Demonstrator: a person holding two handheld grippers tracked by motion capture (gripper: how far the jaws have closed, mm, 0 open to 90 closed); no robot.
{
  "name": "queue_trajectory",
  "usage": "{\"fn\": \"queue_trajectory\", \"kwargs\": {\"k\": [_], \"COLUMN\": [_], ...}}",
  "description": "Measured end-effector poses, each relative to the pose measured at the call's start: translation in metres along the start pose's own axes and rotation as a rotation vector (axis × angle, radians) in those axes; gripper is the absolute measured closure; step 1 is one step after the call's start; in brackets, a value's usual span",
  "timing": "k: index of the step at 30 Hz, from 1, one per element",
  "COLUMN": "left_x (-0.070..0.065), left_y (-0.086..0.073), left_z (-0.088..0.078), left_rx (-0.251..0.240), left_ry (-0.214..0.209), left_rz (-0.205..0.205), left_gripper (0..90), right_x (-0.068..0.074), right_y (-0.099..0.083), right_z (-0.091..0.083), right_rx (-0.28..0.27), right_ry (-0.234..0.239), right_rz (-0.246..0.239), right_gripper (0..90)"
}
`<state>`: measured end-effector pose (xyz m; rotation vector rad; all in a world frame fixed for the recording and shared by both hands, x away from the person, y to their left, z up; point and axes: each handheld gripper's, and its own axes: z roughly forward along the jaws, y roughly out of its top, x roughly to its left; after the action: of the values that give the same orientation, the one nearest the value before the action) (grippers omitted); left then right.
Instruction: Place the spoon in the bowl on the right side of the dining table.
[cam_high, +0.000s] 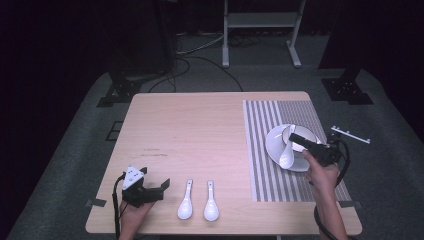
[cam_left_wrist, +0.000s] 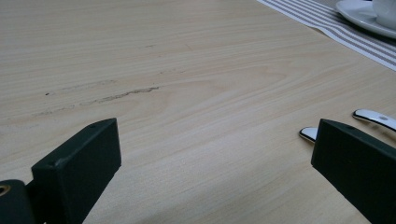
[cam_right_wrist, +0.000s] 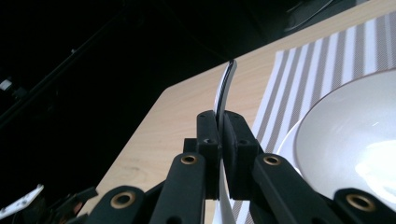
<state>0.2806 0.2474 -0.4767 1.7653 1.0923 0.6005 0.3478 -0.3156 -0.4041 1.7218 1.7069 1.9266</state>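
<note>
Fingers of the right gripper (cam_high: 298, 139) pinch a white spoon (cam_high: 287, 152) above the plate (cam_high: 274, 145); left gripper (cam_high: 162, 186) fingers gape wide, left of the plate.

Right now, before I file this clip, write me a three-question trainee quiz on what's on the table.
1. True or false: the right tongs are shut on a white spoon above the white plate.
2. How many spoons lie loose on the bare wood near the left tongs?
3. The plate sits on: A) bare table B) striped placemat C) the floor.

Key:
1. True
2. Two
3. B
</note>
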Motion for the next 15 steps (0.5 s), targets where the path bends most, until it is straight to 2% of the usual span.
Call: {"fn": "queue_trajectory", "kwargs": {"k": [7,15], "left_x": [0.000,0.000], "left_y": [0.000,0.000], "left_z": [0.000,0.000], "left_rx": [0.000,-0.001], "left_ry": [0.001,0.000], "left_rz": [0.000,-0.001], "left_gripper": [0.1,0.1], "right_x": [-0.014,-0.032], "right_y": [0.019,0.037], "right_z": [-0.005,-0.007], "right_rx": [-0.065,-0.106], "right_ry": [-0.038,-0.090], "right_rz": [0.022,0.055], "right_gripper": [86.0,86.0]}}
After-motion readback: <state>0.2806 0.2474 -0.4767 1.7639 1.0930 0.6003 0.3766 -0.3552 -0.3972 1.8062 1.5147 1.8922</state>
